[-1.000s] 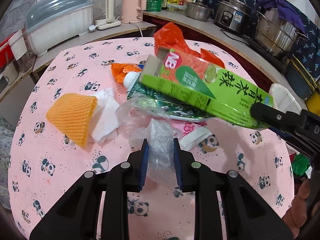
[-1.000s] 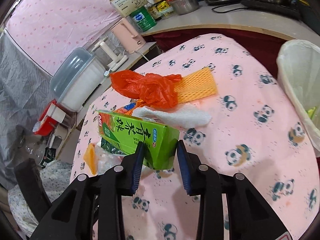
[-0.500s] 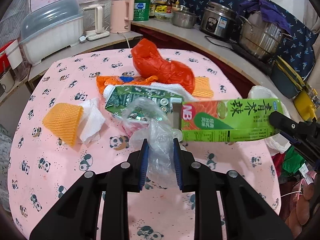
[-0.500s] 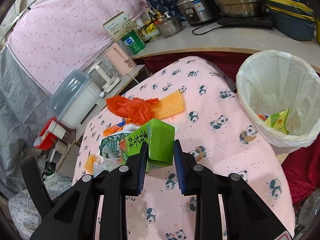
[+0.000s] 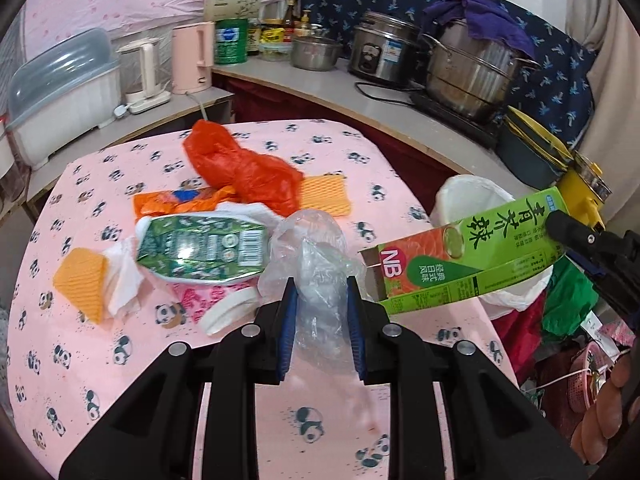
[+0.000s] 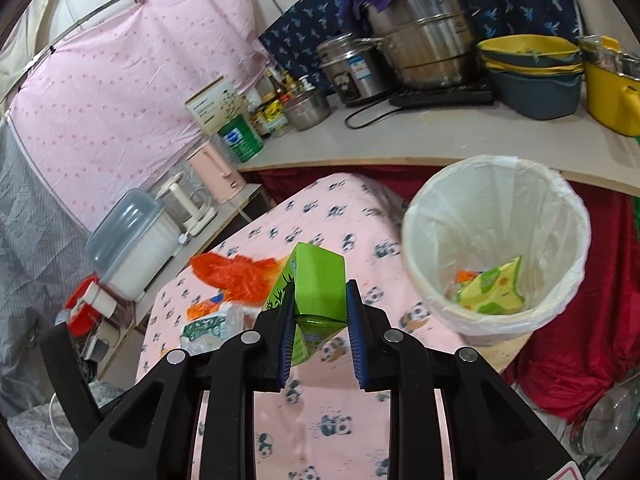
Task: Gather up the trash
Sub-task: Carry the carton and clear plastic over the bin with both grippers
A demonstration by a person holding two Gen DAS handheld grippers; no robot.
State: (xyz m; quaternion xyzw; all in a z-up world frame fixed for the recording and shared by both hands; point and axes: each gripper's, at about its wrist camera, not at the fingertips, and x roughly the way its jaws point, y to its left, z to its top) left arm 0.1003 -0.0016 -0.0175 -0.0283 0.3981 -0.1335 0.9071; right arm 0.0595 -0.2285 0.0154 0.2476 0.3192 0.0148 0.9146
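My left gripper (image 5: 322,292) is shut on a crumpled clear plastic bag (image 5: 316,256), held above the pink panda tablecloth (image 5: 120,360). My right gripper (image 6: 320,300) is shut on one end of a long green carton (image 6: 318,280). In the left wrist view that carton (image 5: 460,264) hangs in the air in front of the white-lined bin (image 5: 464,196), with the right gripper (image 5: 576,236) at its far end. The bin (image 6: 480,208) stands beside the table, with a yellow-green wrapper inside. On the table lie a red bag (image 5: 244,168), a green foil pouch (image 5: 200,252) and an orange foam net (image 5: 80,284).
White tissue (image 5: 124,280), an orange wrapper (image 5: 168,204), a yellow foam net (image 5: 324,196) and a white lid (image 5: 228,308) also lie on the table. Behind runs a counter (image 6: 440,136) with steel pots, a rice cooker, a pink kettle (image 5: 192,56) and yellow basins. Red cloth hangs below it.
Both grippers rose and swung right, away from the pile. The green carton went from over the trash heap to beside the bin, and the bin came fully into the right wrist view.
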